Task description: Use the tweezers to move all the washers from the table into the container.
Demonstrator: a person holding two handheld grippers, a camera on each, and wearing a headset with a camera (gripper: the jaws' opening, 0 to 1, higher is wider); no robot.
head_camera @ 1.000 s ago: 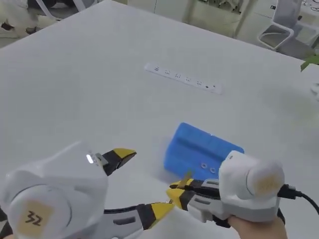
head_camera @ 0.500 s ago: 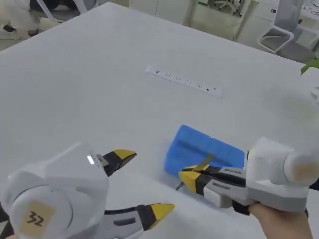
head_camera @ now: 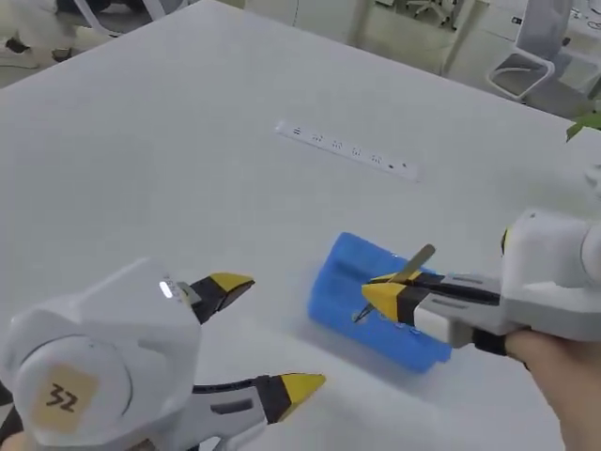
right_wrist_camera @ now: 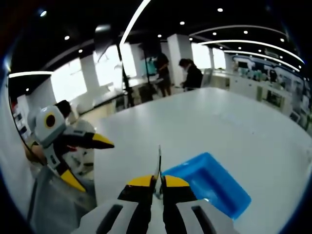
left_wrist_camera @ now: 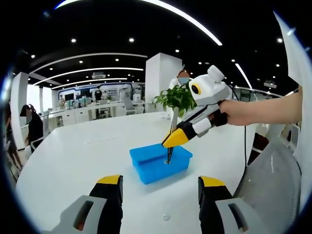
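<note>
Blue container (head_camera: 343, 268) beneath tweezers (head_camera: 418, 256) pinched by right gripper (head_camera: 380, 299); left gripper (head_camera: 282, 331), stickered "32", spread; washer (left_wrist_camera: 166, 217) ahead, left gripper view.

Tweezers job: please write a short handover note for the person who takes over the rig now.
Left gripper: open, holding nothing, low over the white table.
Right gripper: shut on the thin metal tweezers, tips down inside the blue rectangular plastic container.
Done: cannot tell whether the tips carry a washer, or how many lie inside.
Left: one small ring, likely a washer, lies on the table near the left gripper; pick it up next.
</note>
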